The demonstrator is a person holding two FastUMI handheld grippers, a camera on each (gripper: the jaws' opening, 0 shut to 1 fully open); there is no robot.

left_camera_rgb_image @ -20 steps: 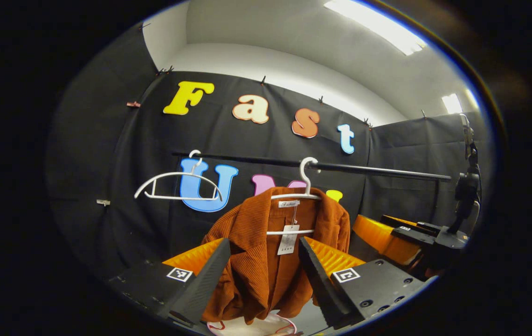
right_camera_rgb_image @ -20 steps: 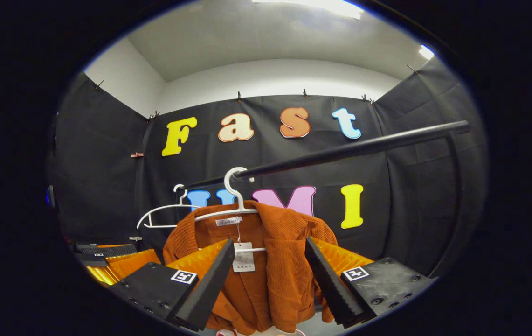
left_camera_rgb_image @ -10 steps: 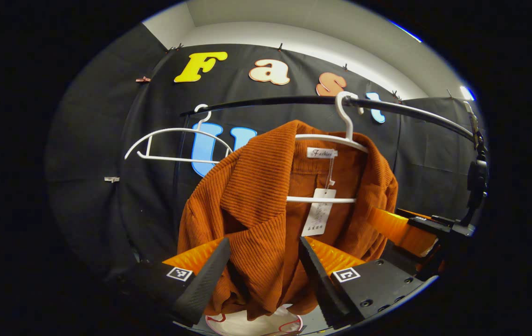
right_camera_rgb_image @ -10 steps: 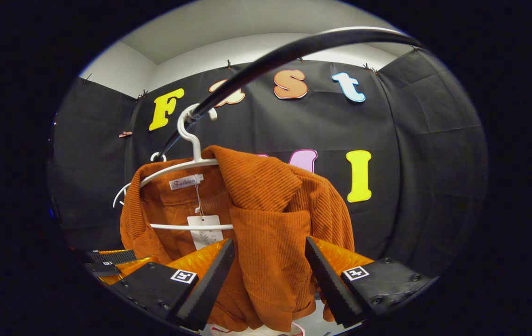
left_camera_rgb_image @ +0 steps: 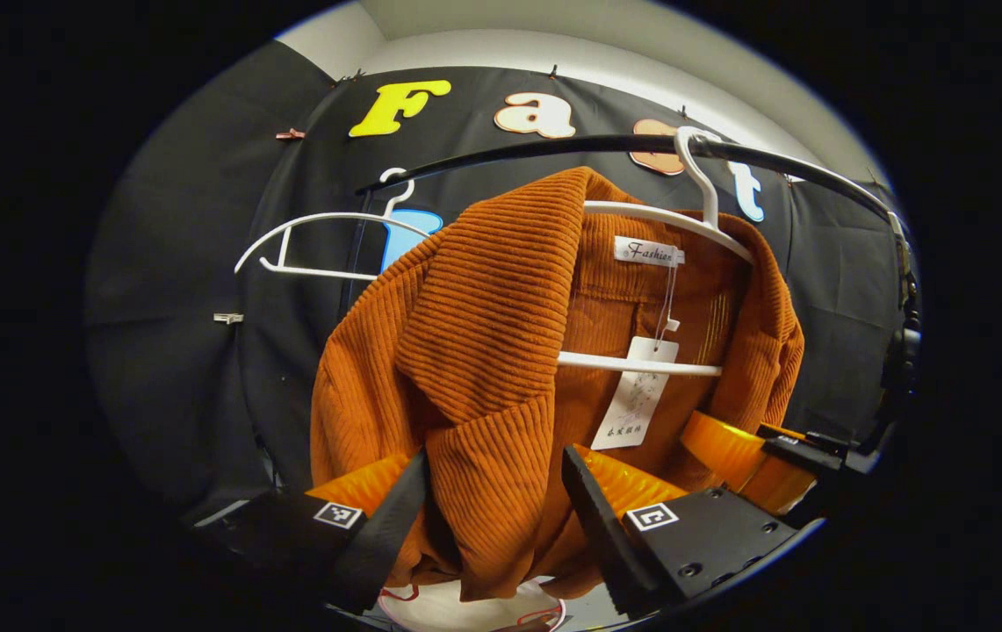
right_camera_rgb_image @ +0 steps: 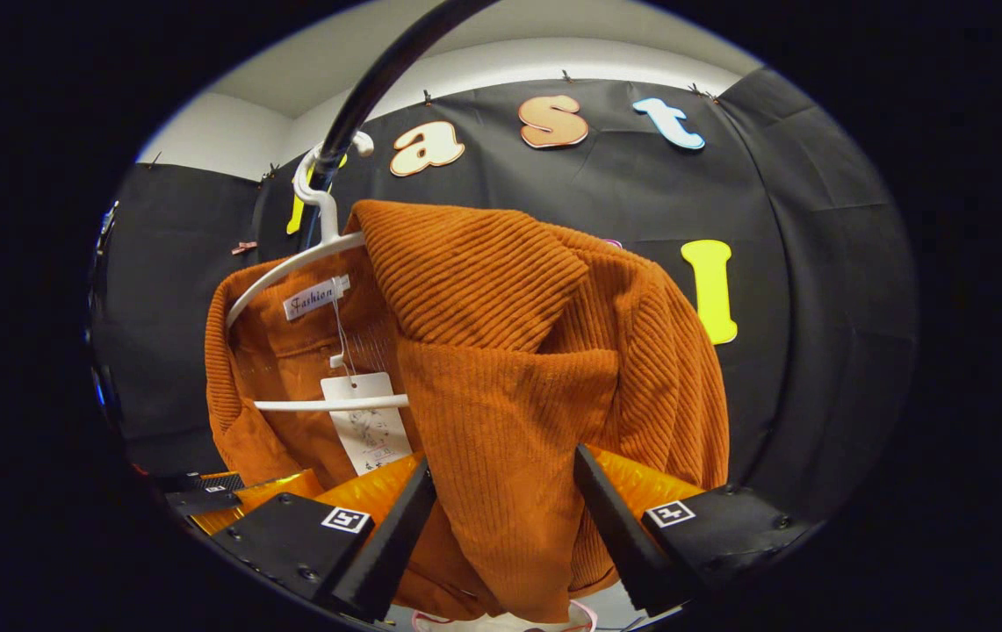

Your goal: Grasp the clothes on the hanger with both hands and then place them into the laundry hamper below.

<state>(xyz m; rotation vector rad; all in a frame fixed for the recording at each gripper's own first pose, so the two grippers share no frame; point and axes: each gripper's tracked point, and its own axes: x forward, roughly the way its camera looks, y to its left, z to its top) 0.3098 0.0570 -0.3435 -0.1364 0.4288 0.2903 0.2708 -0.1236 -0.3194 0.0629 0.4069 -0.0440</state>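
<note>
An orange corduroy jacket (left_camera_rgb_image: pixel 483 333) hangs on a white hanger (left_camera_rgb_image: pixel 685 219) from a black rail (left_camera_rgb_image: pixel 509 151). A paper tag (left_camera_rgb_image: pixel 637 395) dangles inside its collar. My left gripper (left_camera_rgb_image: pixel 492 527) is open, its fingers standing either side of the jacket's front panel. In the right gripper view the jacket (right_camera_rgb_image: pixel 501 351) fills the middle, and my right gripper (right_camera_rgb_image: pixel 505 535) is open around the other front panel. The right gripper (left_camera_rgb_image: pixel 760 456) also appears past the jacket in the left gripper view. Below the hem peeks the white rim of the hamper (left_camera_rgb_image: pixel 465 613).
An empty white hanger (left_camera_rgb_image: pixel 325 221) hangs farther left on the rail. A dark stand (left_camera_rgb_image: pixel 900 351) rises at the right edge. In the right gripper view the rail (right_camera_rgb_image: pixel 378 70) passes close overhead, and the left gripper (right_camera_rgb_image: pixel 211 502) sits low at the left.
Both grippers have moved closer to the jacket, which now looms larger. Each front panel now lies deeper between the fingers. The jaws stay as wide apart as before.
</note>
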